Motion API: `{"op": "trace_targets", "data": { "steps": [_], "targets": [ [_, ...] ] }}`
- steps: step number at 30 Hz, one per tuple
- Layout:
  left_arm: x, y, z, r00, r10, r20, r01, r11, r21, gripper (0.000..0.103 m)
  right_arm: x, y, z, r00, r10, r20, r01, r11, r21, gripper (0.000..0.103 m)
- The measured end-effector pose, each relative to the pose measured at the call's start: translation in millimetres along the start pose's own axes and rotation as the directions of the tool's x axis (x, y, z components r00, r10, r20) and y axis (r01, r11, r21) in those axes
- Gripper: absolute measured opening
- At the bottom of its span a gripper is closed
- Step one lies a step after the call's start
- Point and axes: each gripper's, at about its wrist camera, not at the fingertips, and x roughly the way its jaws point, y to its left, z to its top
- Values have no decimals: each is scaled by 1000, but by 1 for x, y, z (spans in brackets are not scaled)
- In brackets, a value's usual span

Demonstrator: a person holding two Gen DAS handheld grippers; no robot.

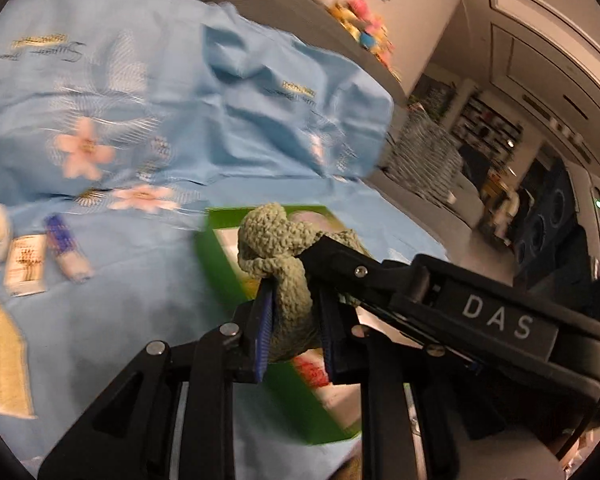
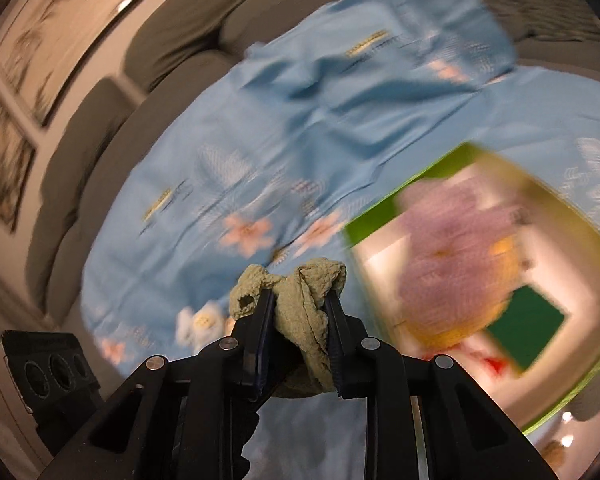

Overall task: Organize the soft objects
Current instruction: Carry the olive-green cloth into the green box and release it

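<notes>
Grey sofa cushions (image 2: 100,128) back the scene, well beyond your fingers, with framed pictures (image 2: 16,120) on the wall past them.

Item 1: blue floral sheet (image 1: 140,120), spread over the seat under and ahead of both grippers, rumpled into a raised fold (image 2: 380,60) at its far side.

Item 2: green-rimmed box (image 2: 380,216), open, lying on the sheet to the right of your right gripper's fingers and directly beneath your left gripper's. Inside it sit a purple knitted piece (image 2: 448,240), an orange piece (image 2: 500,280) and a dark green square (image 2: 528,328), all blurred.

Item 3: green knitted cloth (image 1: 272,248), the task piece. You hold it off the sheet with both tools at once.

Item 4: left gripper (image 1: 294,320), fingers narrow, pinching one bunched end of the cloth.

Item 5: right gripper (image 2: 298,332), fingers narrow, clamped on another gathered fold; in the left wrist view it enters from the right, marked DAS, its tip buried in the same cloth.

Item 6: small packets (image 1: 24,268), left of your left fingers, lying on the sheet beside a blue-and-white tube (image 1: 66,248).

Item 7: plush toys (image 1: 352,8), far ahead on the sofa back.
</notes>
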Motion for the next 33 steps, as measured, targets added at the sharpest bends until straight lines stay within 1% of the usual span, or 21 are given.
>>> {"op": "trace_targets", "data": {
  "steps": [1,2,5,7,10,14,16,19,20,21,22,23,24,25,26,28,30,33],
  "targets": [
    [11,-8,2,1000,-19,-20,19,1000,2,16,-5,-12,5,999,-34,24,33,999,23,27],
    [21,-17,3,999,-36,-37,36,999,11,16,-9,-23,9,998,-51,36,50,998,45,27],
    [49,-42,3,991,-95,-93,99,994,43,16,-17,-59,19,994,-100,51,92,986,140,27],
    [68,-55,1,984,-111,-139,120,991,56,16,-18,-77,23,989,-137,47,126,975,184,27],
    [91,-66,-3,975,-124,-185,136,989,57,17,-17,-98,25,968,-248,31,235,945,227,27],
    [114,-72,-12,963,-122,-240,138,989,54,17,-4,-119,27,962,-272,-23,268,926,266,27],
    [121,-68,-17,959,-113,-261,128,991,41,20,0,-125,25,955,-292,-52,295,914,279,27],
    [120,-63,-20,958,-99,-271,113,993,36,22,6,-131,23,944,-319,-87,330,900,285,27],
    [118,-61,-21,957,-100,-272,114,993,35,24,6,-132,22,942,-321,-95,334,896,293,30],
    [116,-59,-21,958,-101,-270,113,993,31,29,4,-132,22,942,-322,-95,336,894,298,38],
    [112,-57,-21,959,-99,-265,110,994,27,37,1,-132,21,941,-327,-87,337,893,297,43],
    [107,-56,-20,961,-97,-259,107,994,24,41,-2,-129,22,939,-336,-69,341,894,291,54],
    [101,-54,-20,963,-99,-251,108,994,25,49,-6,-127,22,938,-344,-48,343,896,283,63],
    [94,-54,-19,966,-100,-237,109,994,27,57,-12,-123,23,936,-351,-19,342,898,276,66],
    [86,-54,-17,971,-99,-218,108,994,29,61,-16,-121,24,937,-349,7,334,901,276,69],
    [69,-51,-14,980,-98,-175,104,994,26,72,-27,-117,25,943,-329,55,301,911,281,75],
    [53,-46,-12,986,-90,-139,94,995,21,77,-37,-113,24,954,-283,102,244,926,290,79],
    [23,-28,-12,995,-40,-86,41,999,7,79,-47,-104,24,961,-230,152,181,942,282,86]
  ]
}}
